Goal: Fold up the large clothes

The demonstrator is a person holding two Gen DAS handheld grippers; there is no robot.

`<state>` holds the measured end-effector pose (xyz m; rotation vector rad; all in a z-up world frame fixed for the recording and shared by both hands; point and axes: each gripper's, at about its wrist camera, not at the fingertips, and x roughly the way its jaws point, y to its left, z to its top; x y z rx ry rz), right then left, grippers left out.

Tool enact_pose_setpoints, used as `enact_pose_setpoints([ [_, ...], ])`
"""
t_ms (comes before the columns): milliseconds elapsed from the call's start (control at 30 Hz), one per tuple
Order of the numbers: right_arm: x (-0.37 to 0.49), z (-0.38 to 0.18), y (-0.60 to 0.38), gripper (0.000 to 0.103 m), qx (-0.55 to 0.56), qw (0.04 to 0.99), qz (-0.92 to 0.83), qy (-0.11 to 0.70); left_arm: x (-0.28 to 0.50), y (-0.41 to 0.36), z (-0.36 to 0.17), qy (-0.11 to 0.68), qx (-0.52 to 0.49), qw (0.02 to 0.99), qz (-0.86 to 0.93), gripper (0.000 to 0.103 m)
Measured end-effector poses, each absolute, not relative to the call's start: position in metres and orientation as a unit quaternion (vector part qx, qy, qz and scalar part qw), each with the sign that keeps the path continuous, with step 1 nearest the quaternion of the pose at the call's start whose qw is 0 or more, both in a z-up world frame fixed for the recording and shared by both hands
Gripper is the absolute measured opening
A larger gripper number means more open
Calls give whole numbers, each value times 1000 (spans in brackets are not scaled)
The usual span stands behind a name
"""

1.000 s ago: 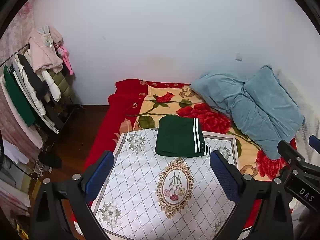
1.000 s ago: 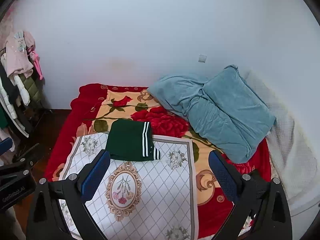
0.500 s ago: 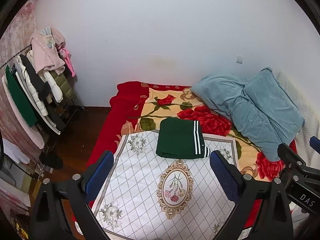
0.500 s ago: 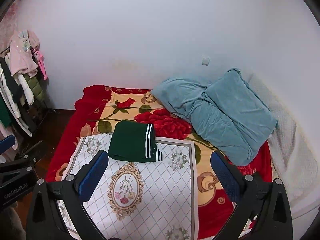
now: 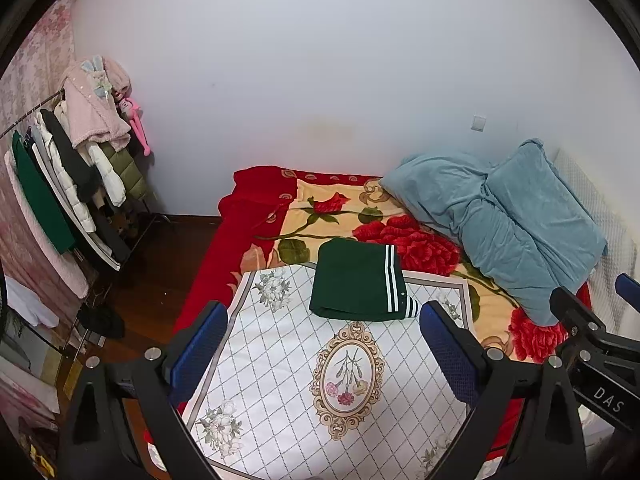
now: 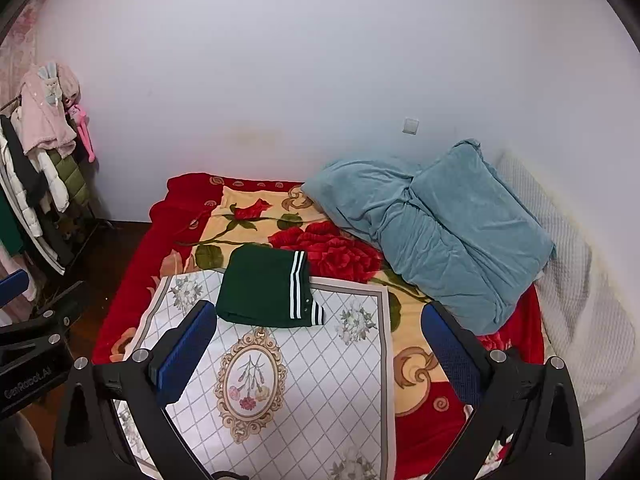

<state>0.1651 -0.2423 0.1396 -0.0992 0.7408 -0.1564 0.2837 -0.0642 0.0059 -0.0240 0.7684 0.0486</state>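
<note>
Here, closest to me, my left gripper (image 5: 320,356) has its jaws spread wide, blue pads (image 5: 198,346) far apart and nothing between them; it touches nothing. My right gripper (image 6: 318,354) is the same: jaws fully apart, empty, hanging above the bed (image 6: 432,400) without contact. In the left wrist view the right gripper's black frame shows at the right edge, and in the right wrist view the left one's frame shows at the left edge, so the two are side by side and apart.

Under both lies a white cloth (image 5: 280,364) with a diamond grid, corner flowers and an oval flower medallion (image 5: 346,376), spread flat on a red and cream rose blanket (image 5: 320,208). Nothing stands between my jaws and the cloth.

Beyond the medallion, at the cloth's far edge, is the folded green garment (image 5: 352,284), a neat rectangle with white stripes along its right side and cuff. It lies partly on the cloth and partly on the blanket, well ahead of both pairs of jaws; centred between the left pads, nearer the left pad in the right wrist view.

Farther right, a bunched blue quilt (image 5: 504,220) lies against the wall. At the far left, a clothes rack (image 5: 76,176) stands on the dark floor (image 5: 160,264).
</note>
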Motion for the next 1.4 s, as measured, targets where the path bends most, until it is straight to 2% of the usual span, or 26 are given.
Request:
enact_pose_setpoints([
  [1400,163,152,-246,103,-37,929,-84,357,285,-68,17,372,-18,928,24,99],
])
